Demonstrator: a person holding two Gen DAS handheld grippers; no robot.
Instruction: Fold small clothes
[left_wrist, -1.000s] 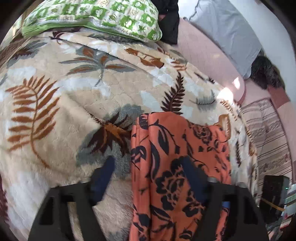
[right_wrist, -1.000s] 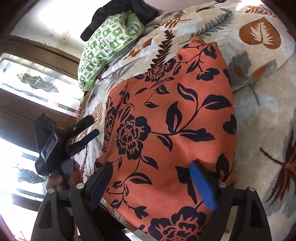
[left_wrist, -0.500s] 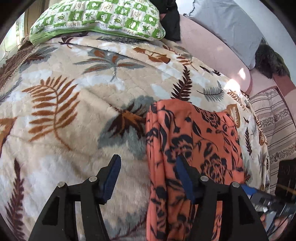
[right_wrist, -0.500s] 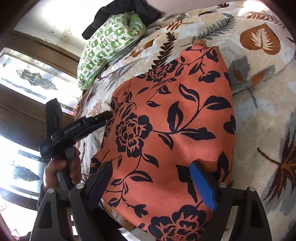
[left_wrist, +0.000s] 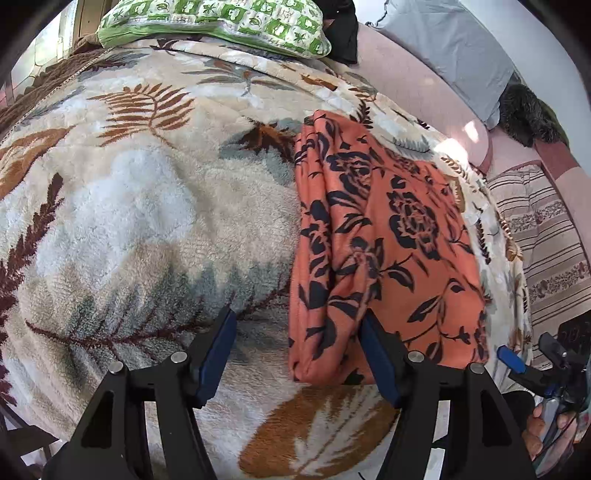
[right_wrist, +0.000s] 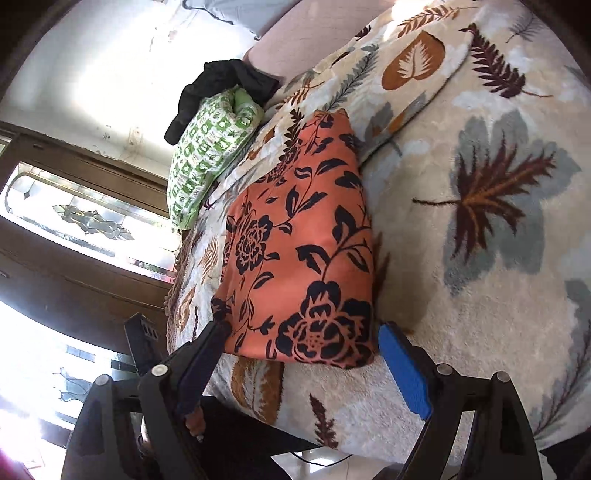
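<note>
**Folded orange cloth on the blanket, both grippers clear of it**

Reference item: the orange cloth (left_wrist: 388, 240) with a black flower print. It lies folded into a thick oblong on the leaf-patterned blanket (left_wrist: 147, 206), near the blanket's front edge.

Left of the cloth: bare blanket, cream pile with brown ferns and grey leaves. Beyond it, at the far end of the bed, a green-and-white checked pillow (left_wrist: 221, 22), with a black garment (left_wrist: 343, 33) just behind the pillow.

At the cloth: the left gripper (left_wrist: 299, 349) hangs over the front left corner of the cloth. Its jaws are opening. The corner of the cloth is seen between the two blue pads, but neither pad presses on it; the left pad stands over bare blanket, the right pad over the cloth's top face. The folded layers show as rolled edges along the cloth's left side.

From the right wrist view, the right gripper (right_wrist: 299, 360) sits at the near short end of the cloth, jaws spread wide, one pad off each front corner. Nothing is clamped; whether the pads brush the fabric cannot be told.

Right of the cloth: the blanket's edge, then a pink bedsheet (left_wrist: 406, 62), a grey pillow (left_wrist: 454, 48) and a striped fabric (left_wrist: 546, 229).
</note>
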